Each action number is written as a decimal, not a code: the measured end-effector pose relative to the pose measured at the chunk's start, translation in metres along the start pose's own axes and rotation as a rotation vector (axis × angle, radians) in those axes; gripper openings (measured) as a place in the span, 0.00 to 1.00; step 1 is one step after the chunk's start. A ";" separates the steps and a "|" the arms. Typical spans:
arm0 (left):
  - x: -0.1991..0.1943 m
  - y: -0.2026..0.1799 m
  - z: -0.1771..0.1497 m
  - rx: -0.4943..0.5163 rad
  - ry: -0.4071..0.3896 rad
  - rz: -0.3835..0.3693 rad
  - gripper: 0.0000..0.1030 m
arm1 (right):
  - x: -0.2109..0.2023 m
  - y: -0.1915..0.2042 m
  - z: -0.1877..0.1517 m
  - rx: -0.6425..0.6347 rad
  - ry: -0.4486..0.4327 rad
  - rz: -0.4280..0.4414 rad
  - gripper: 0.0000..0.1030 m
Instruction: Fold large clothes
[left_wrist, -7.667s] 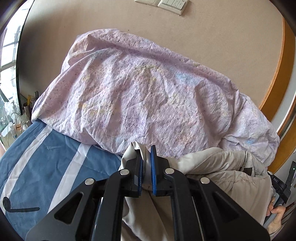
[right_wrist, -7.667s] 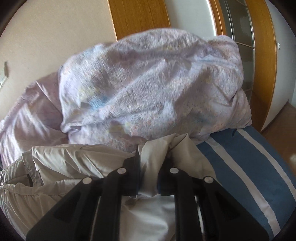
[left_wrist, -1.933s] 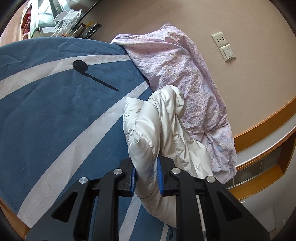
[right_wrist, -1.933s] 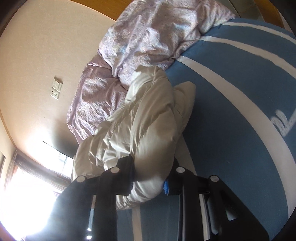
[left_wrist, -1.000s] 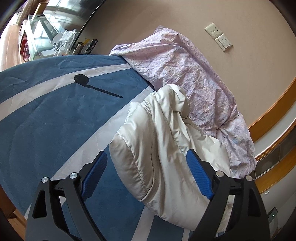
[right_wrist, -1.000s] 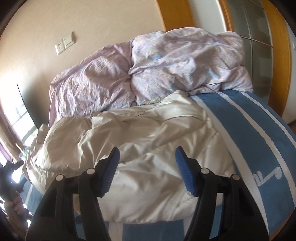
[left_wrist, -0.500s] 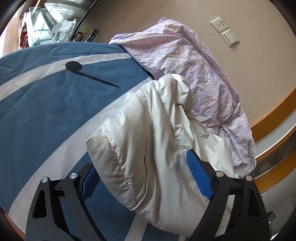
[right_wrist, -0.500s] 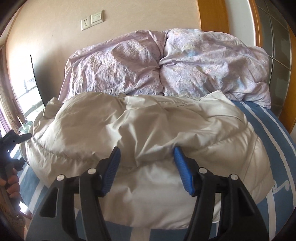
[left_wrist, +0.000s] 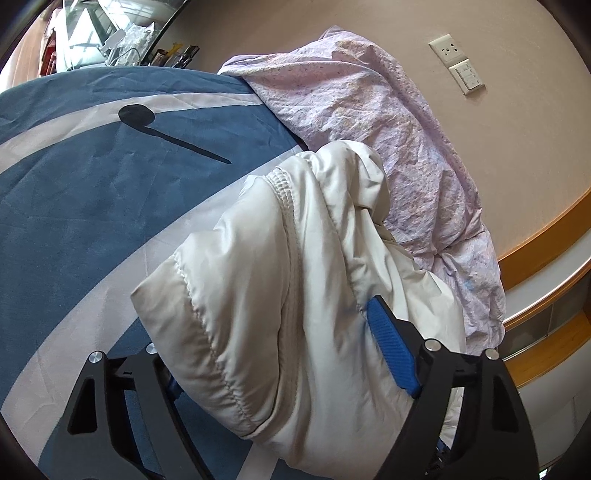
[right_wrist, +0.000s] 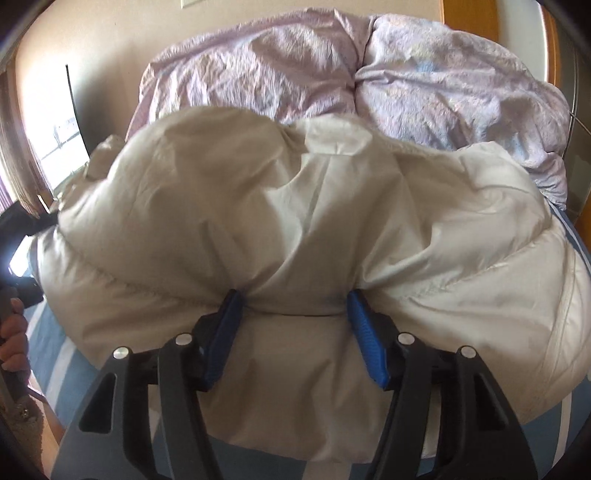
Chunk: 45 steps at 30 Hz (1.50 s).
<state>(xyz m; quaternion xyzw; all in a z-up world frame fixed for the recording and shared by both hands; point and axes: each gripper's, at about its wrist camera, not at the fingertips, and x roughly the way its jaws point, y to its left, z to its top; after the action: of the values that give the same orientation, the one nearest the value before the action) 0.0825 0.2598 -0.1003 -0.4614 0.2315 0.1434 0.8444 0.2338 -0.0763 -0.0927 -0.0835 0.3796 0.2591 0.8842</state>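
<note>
Straddling: my left gripper (left_wrist: 280, 354), jaws wide, around the white puffer jacket (left_wrist: 295, 258).
Right gripper (right_wrist: 293, 321): I see jaws spread, bulging jacket between.
Underneath: blue striped bedspread (left_wrist: 74, 184).

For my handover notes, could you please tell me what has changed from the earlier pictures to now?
Both claws let go of the white jacket they had pinched. The left claw and right claw now stand open and have pushed in against its puffy bulk. The lilac duvet and blue bedsheet stayed as they were.
</note>
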 end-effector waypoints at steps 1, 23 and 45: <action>0.000 -0.001 0.000 0.000 -0.003 -0.005 0.76 | 0.003 0.001 0.000 -0.005 0.011 -0.006 0.59; -0.042 -0.096 -0.001 0.158 -0.068 -0.374 0.29 | 0.015 -0.011 -0.003 0.056 0.014 0.040 0.59; -0.026 -0.202 -0.068 0.280 0.069 -0.635 0.29 | -0.024 -0.068 -0.014 0.234 -0.107 0.132 0.59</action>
<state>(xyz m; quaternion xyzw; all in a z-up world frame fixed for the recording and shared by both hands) 0.1349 0.0940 0.0260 -0.3946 0.1220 -0.1753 0.8937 0.2466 -0.1485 -0.0886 0.0595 0.3642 0.2749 0.8878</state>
